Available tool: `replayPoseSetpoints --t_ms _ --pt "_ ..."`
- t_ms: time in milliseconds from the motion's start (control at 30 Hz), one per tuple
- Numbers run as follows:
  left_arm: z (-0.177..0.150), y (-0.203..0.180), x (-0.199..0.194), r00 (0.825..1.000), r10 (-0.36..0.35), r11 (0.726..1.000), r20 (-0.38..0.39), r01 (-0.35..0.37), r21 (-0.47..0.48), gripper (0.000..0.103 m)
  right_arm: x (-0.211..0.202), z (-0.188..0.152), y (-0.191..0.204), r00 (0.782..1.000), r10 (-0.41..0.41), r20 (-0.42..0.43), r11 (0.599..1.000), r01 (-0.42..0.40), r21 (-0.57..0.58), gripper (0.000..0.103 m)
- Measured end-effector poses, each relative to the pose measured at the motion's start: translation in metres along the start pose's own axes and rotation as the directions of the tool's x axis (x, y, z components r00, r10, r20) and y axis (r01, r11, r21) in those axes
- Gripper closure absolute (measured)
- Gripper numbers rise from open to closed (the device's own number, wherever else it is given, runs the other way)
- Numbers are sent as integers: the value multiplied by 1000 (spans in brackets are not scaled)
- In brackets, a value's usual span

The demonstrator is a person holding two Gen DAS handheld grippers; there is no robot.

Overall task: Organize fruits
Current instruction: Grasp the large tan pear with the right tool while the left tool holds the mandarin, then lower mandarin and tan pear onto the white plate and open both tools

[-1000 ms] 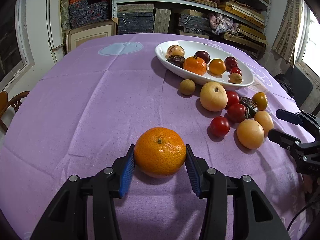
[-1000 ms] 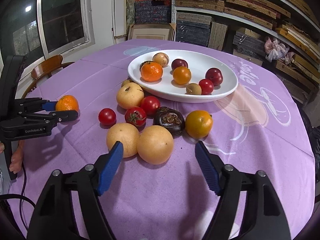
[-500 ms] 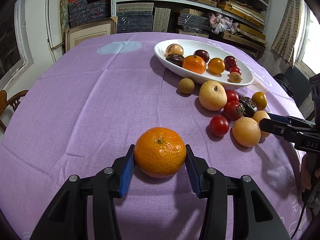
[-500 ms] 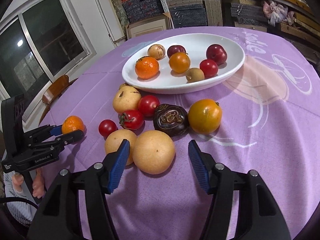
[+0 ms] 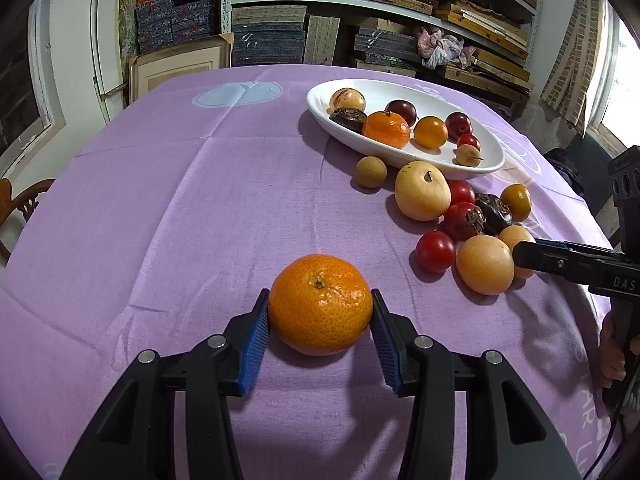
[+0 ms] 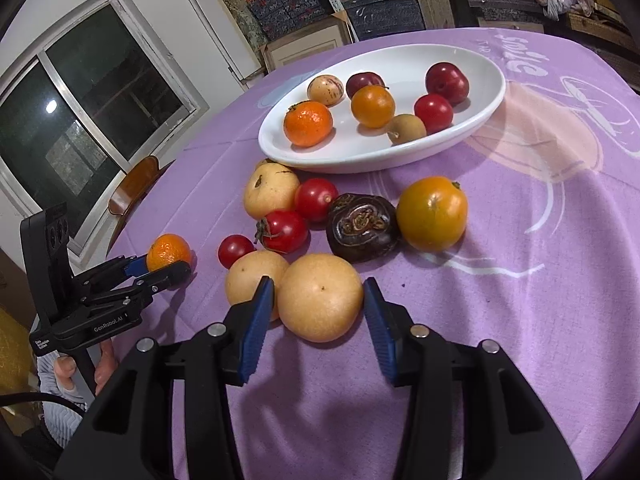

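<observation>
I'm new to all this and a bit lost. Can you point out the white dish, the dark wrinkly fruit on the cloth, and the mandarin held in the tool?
white dish [image 6: 476, 122], right wrist view, bare inner floor.
dark wrinkly fruit [image 6: 362, 226], right wrist view, top face.
mandarin [image 5: 320, 304], left wrist view, front skin.

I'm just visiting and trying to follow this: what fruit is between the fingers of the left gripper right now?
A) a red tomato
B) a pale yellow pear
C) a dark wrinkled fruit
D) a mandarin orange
D: the left gripper has its blue pads pressed against both sides of the mandarin orange, away from the other fruit near the white dish.
</observation>
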State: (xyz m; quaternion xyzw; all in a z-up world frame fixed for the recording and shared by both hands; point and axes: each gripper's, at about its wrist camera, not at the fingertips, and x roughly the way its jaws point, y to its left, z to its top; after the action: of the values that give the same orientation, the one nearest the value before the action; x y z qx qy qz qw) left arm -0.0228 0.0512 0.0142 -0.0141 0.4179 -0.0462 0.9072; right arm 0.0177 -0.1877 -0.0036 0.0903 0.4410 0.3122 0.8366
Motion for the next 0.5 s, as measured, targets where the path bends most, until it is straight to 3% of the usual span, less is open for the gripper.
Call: replayPoseSetpoints --t_ms 133,267,500 --pt "0 0 0 1000 -5 1000 1 5 -7 54 -1 -3 1 1000 -4 -4 1000 4 -8 60" --pt "1 2 -2 1000 -3 1000 8 3 -13 54 -4 -10 12 998 -61 16 996 62 -68 61" --pt "18 6 -2 1000 -15 999 0 15 -37 54 -35 -5 20 984 -120 129 986 134 -103 61"
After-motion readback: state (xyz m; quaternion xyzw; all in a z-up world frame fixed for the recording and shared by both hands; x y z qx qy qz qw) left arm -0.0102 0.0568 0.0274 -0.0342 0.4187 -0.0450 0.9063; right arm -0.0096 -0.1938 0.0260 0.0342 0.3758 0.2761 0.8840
